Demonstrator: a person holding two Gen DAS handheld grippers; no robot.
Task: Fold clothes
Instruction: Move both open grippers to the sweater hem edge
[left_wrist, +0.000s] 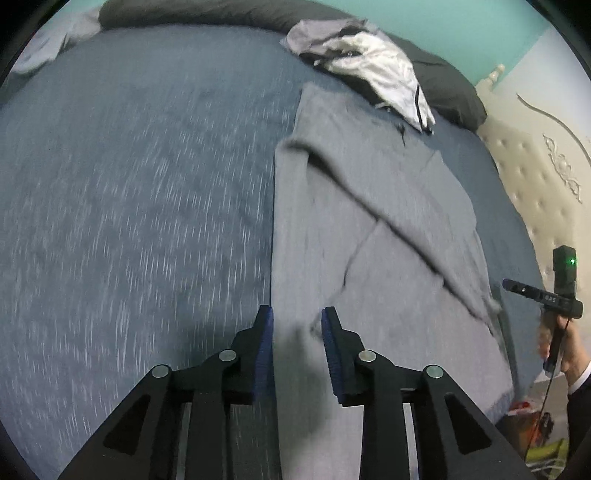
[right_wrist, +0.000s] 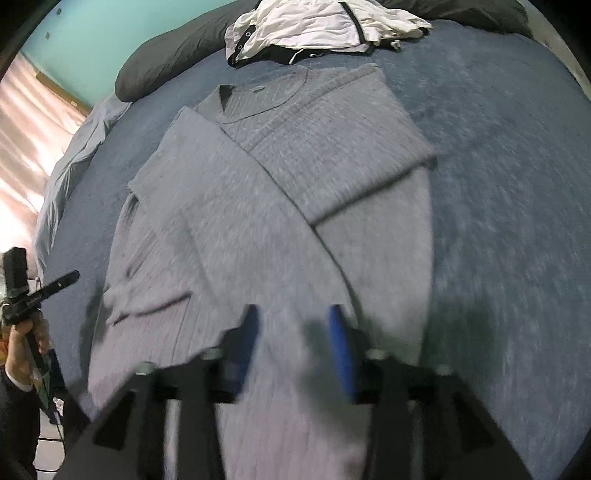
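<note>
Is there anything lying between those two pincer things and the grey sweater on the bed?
Nothing visible. The left tool and the right tool both hang open just above the near part of the grey sweater, with only air beneath. The white and black garment lies beyond the collar, out of the way.

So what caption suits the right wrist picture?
Open right gripper above a grey sweater, sleeves folded in, on a blue bed.

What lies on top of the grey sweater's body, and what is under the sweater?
Both sleeves are folded across the grey sweater, crossing over its body. Under it the blue bedspread shows all around; the part directly beneath is covered and cannot be seen.
</note>
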